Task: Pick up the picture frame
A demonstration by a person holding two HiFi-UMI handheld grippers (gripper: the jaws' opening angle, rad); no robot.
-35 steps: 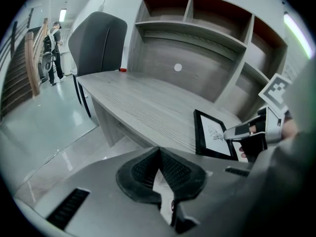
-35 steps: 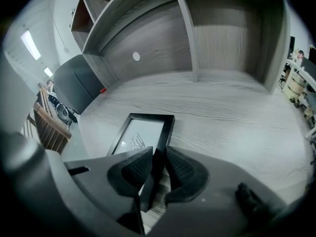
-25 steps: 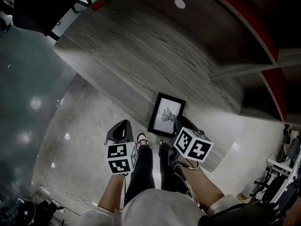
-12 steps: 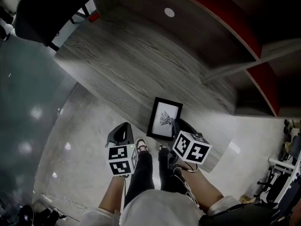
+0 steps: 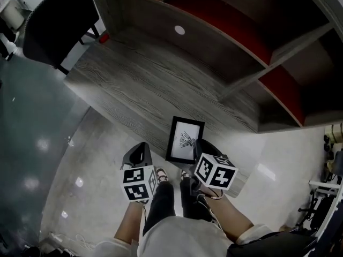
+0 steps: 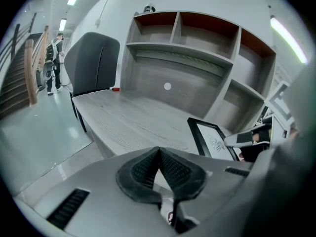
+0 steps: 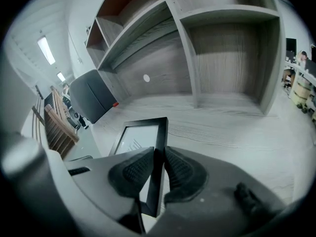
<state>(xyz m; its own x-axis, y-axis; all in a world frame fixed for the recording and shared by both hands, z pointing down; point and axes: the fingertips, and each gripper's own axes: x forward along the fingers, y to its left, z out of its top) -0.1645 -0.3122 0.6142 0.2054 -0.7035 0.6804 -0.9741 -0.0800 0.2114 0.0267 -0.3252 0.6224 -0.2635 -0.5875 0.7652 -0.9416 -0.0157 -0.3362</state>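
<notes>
Nothing much is shifting: the picture frame [image 5: 185, 140] is staying at the near edge of the desk [image 5: 134, 84], one rail pinched by the right gripper [image 7: 158, 154], while the left gripper [image 6: 159, 152] is hanging clenched, empty. Such a narrow hold is risking slippage on lifting.

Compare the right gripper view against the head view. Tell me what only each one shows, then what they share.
Only the right gripper view shows the right gripper up close, with its fingers shut on the black side edge of the picture frame.

Only the head view shows the person's legs, a shoe and the marker cubes on both grippers.

Both show the frame at the near edge of the grey wood-grain desk, the dark chair and the white round disc on the shelving's back panel.
</notes>
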